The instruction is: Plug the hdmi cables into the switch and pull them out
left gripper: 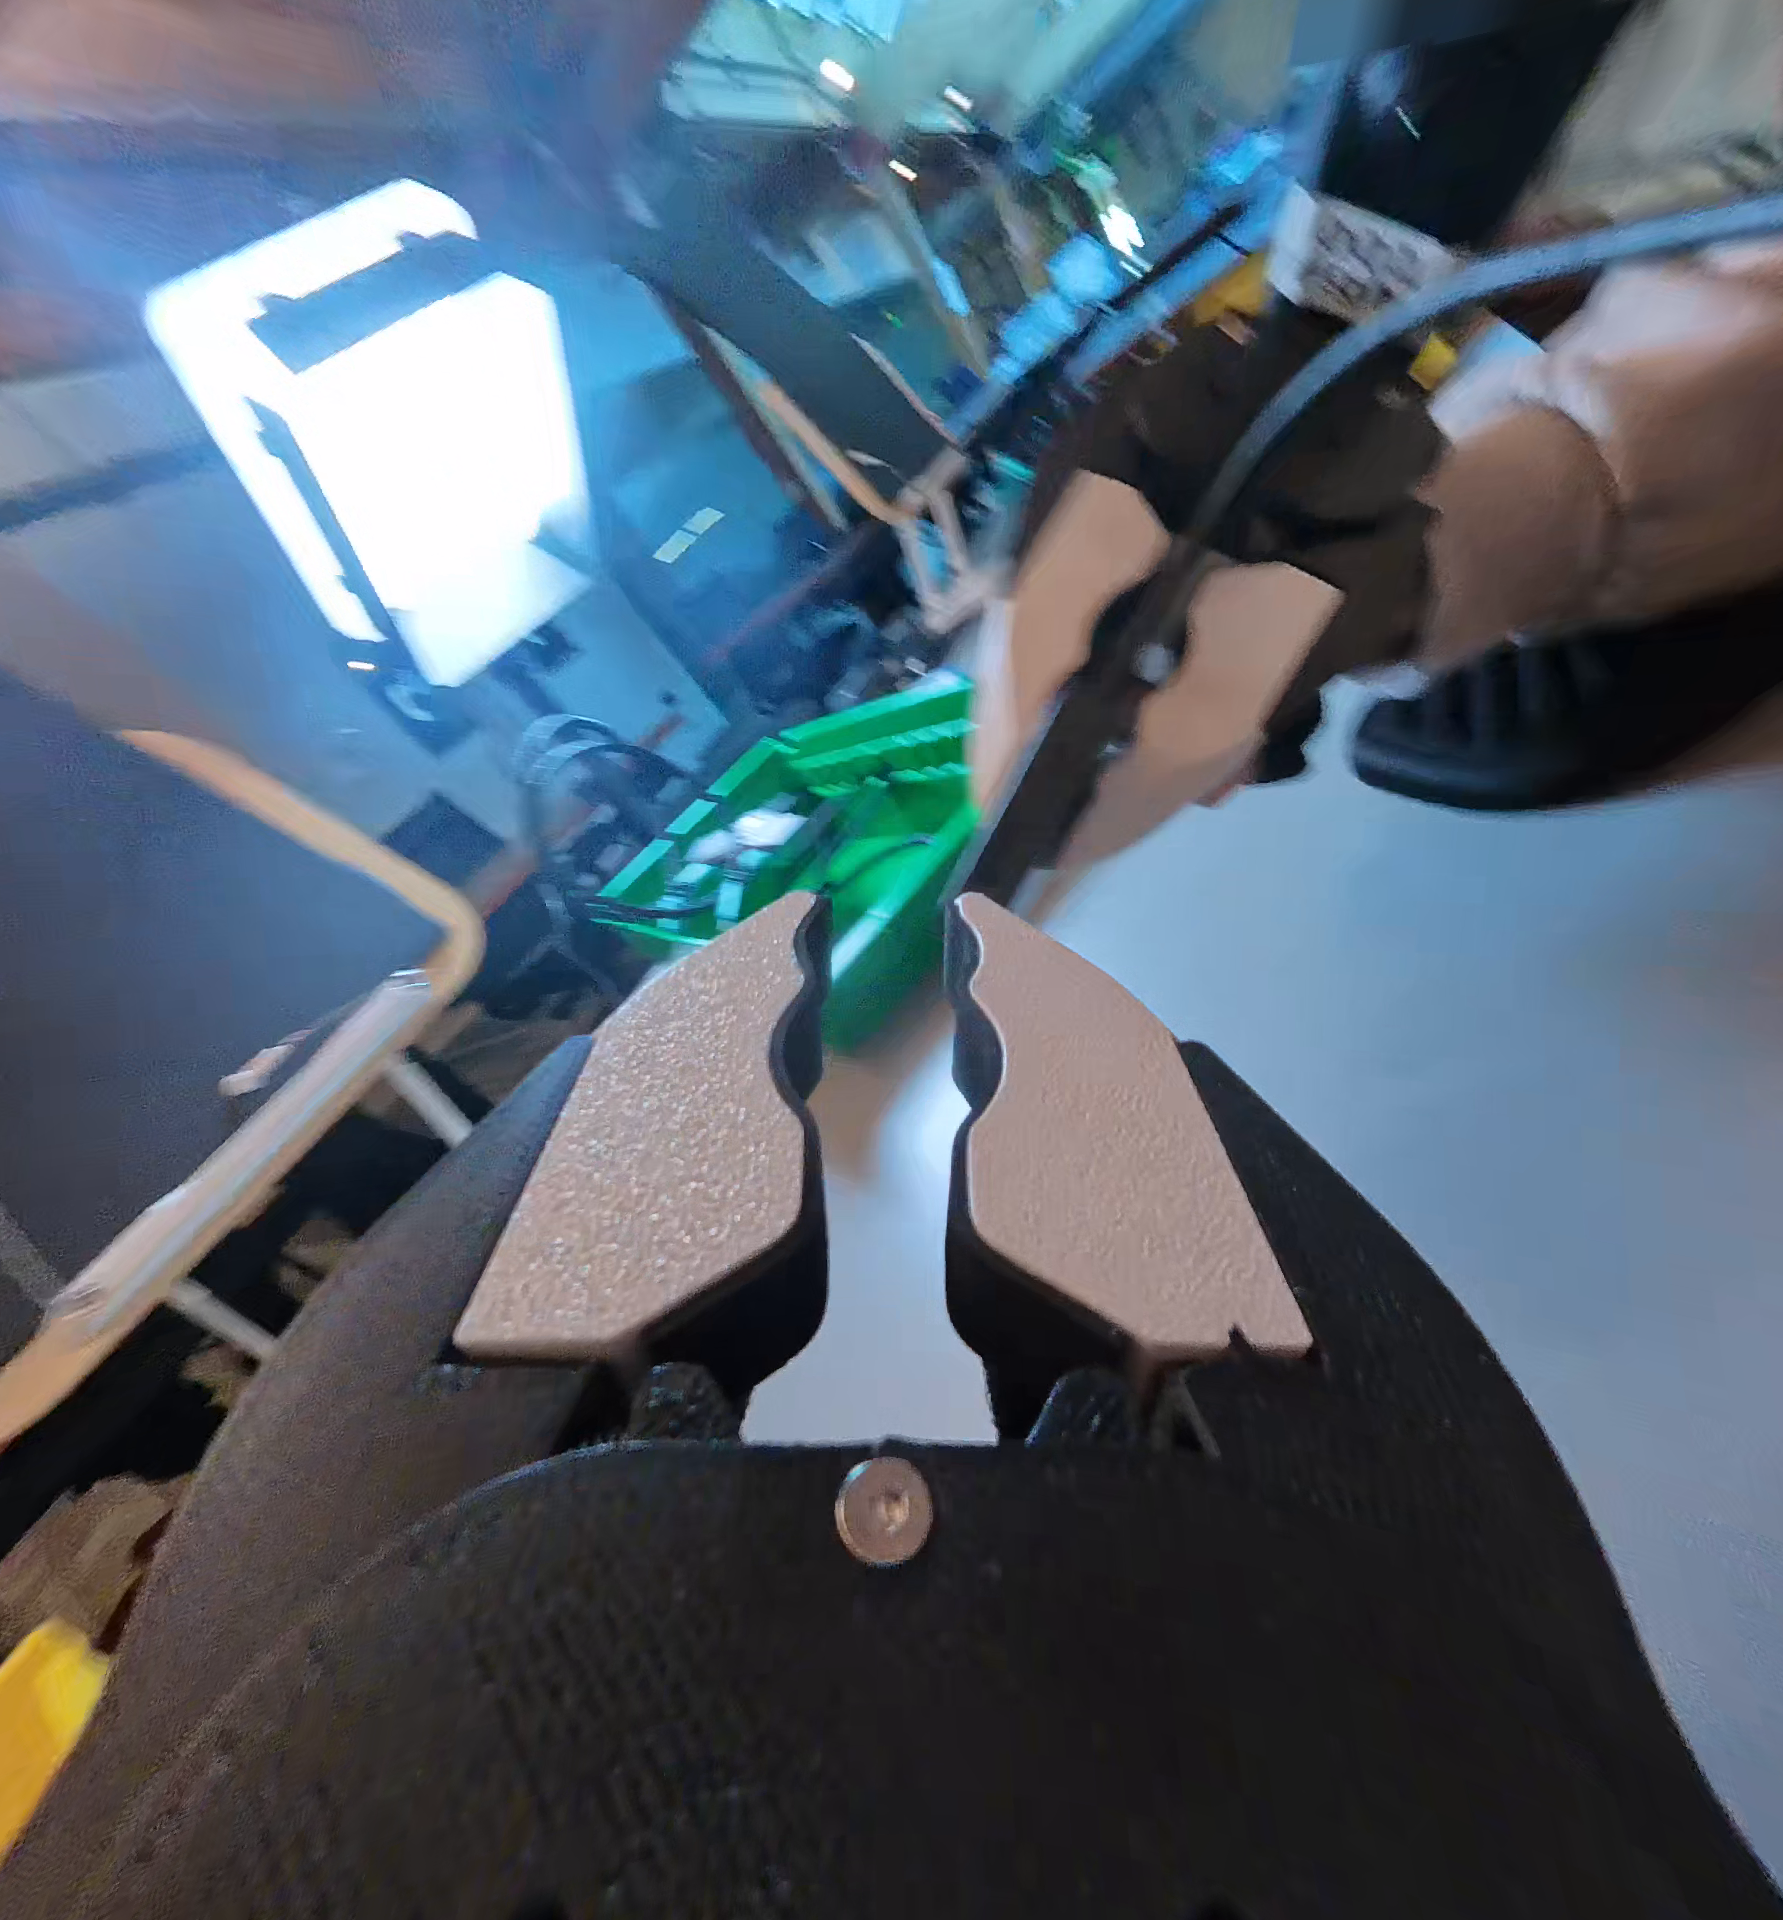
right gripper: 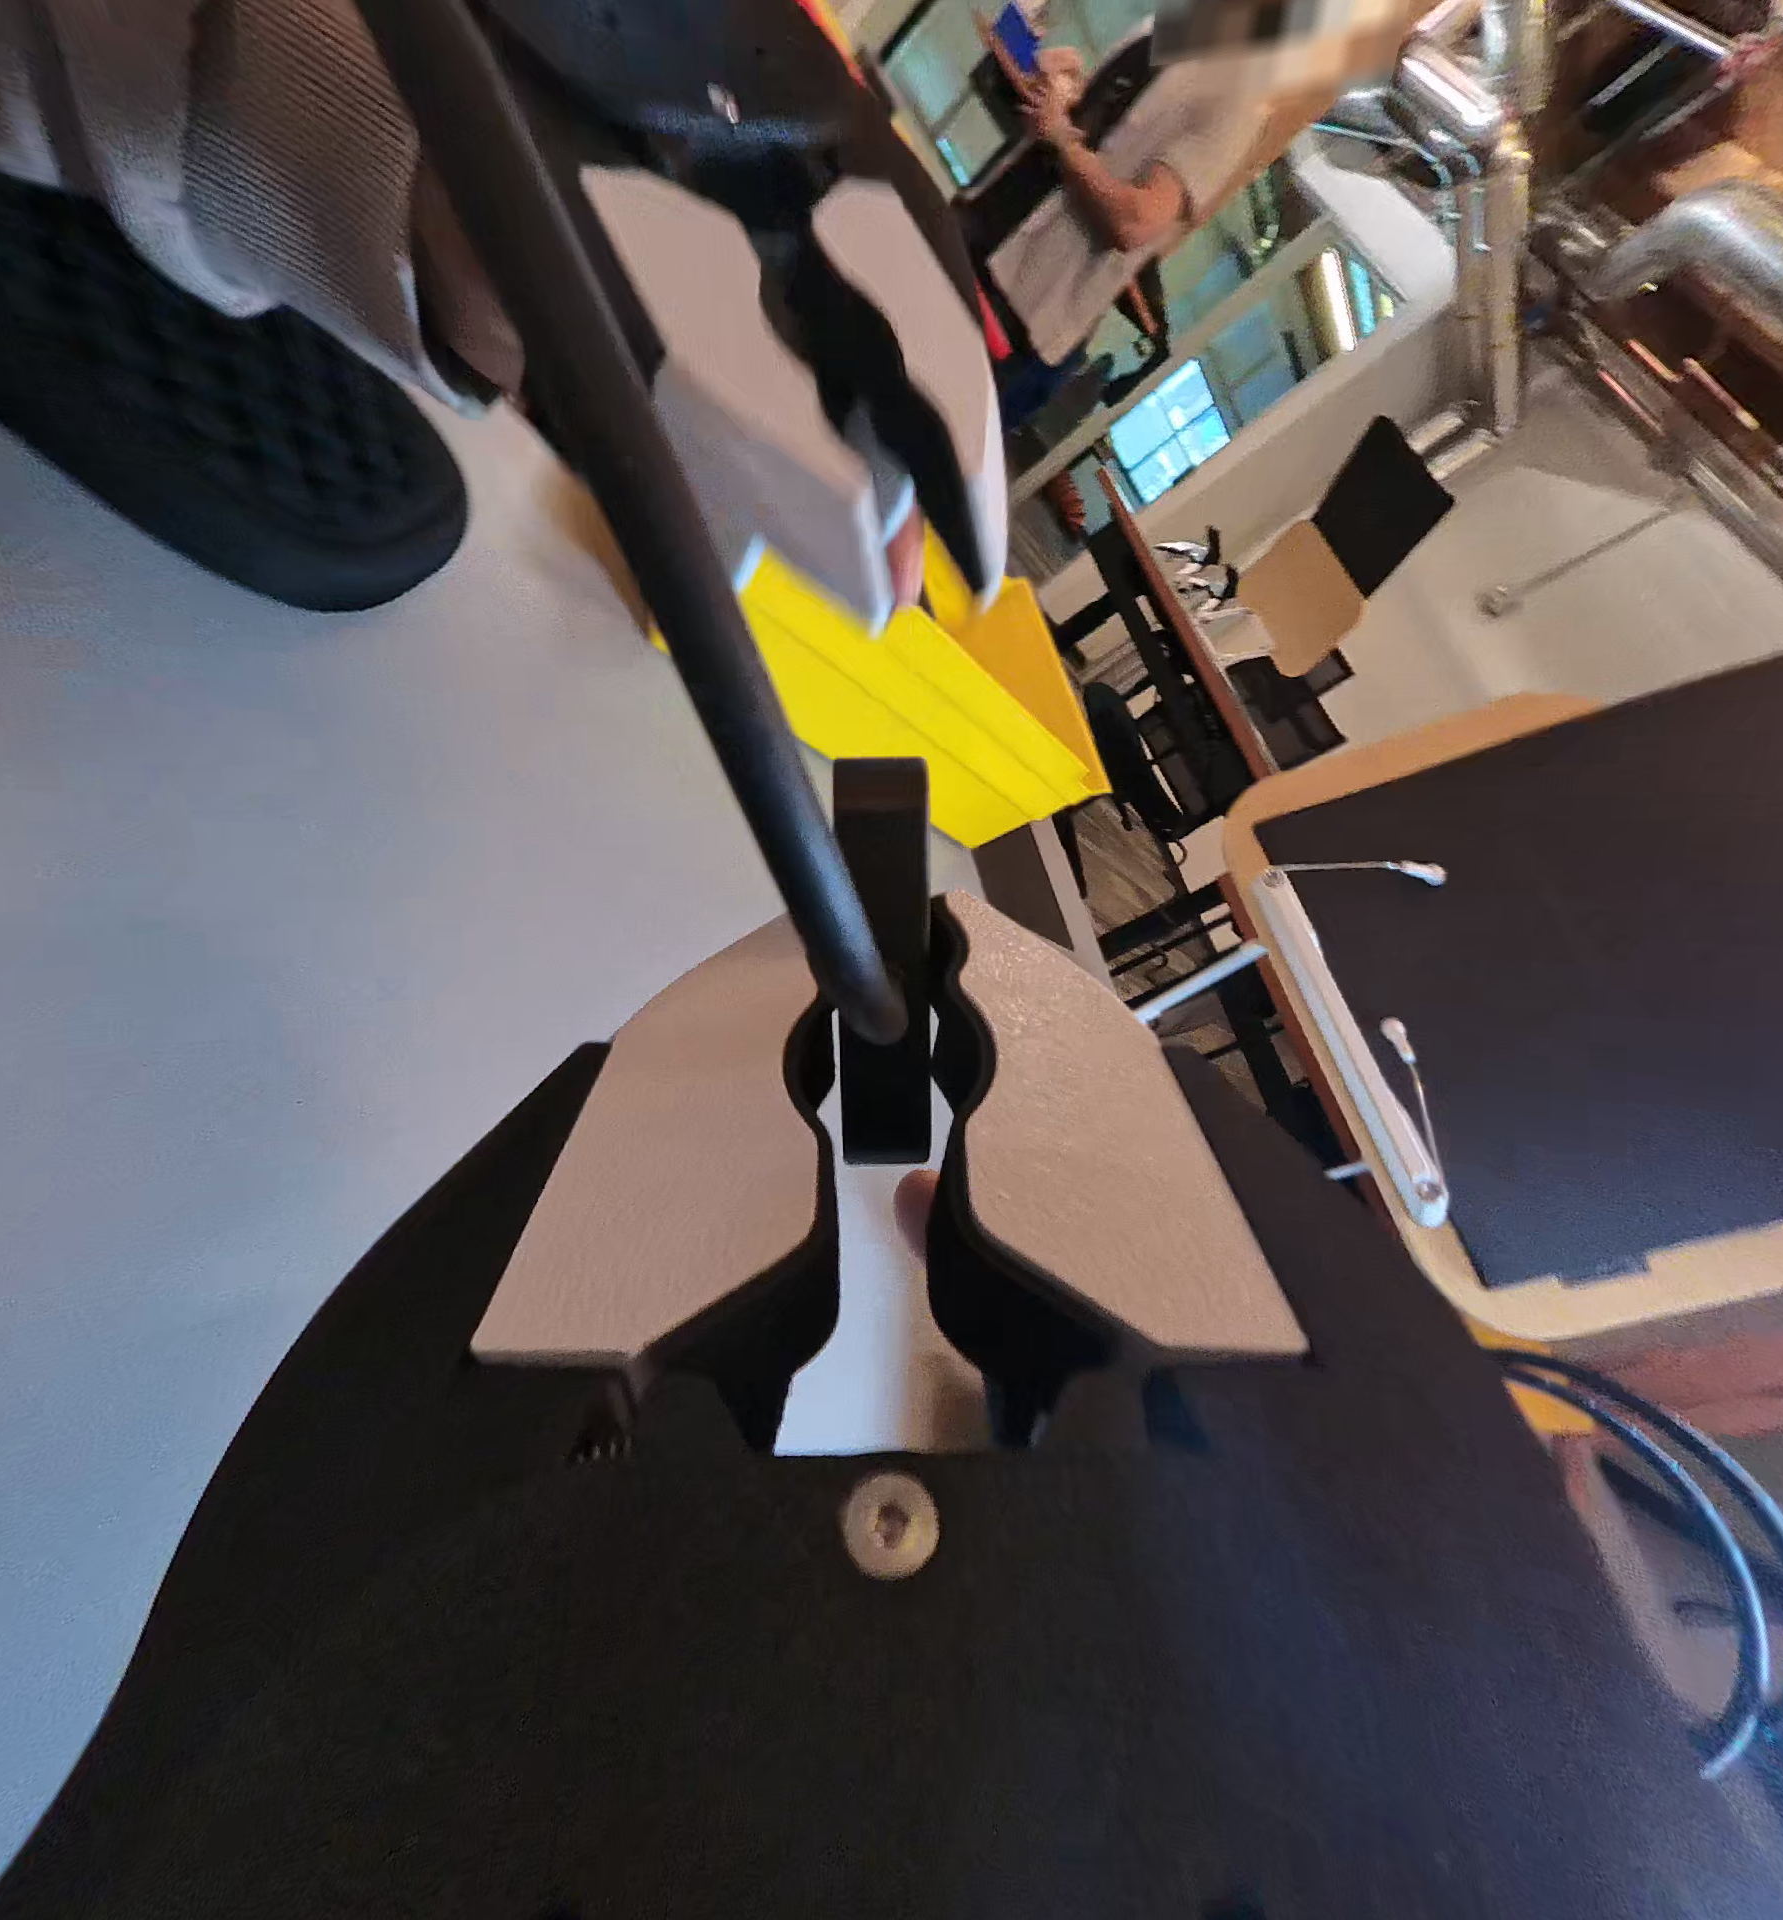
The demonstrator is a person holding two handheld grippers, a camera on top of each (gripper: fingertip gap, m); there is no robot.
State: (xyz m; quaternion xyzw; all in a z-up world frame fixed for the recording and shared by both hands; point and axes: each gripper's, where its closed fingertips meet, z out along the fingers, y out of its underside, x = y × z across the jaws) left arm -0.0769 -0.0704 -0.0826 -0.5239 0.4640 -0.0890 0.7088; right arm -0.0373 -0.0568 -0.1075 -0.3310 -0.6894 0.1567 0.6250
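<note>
Right tool (right gripper: pixel 882 997) clamped on the black plug (right gripper: pixel 882 1081) of a cable (right gripper: pixel 658 499), held above the desk (right gripper: pixel 243 883). Left tool (left gripper: pixel 885 925) narrowly parted, empty, above the desk, near a green bin (left gripper: pixel 866 831). Switch not identifiable.

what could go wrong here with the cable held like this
1. The right gripper pinches the plug off-centre near its fingertips, so it may twist or slip.
2. The cable runs close past the empty left gripper and could snag on it.
3. No switch is in view, so lining up is uncertain.
</note>
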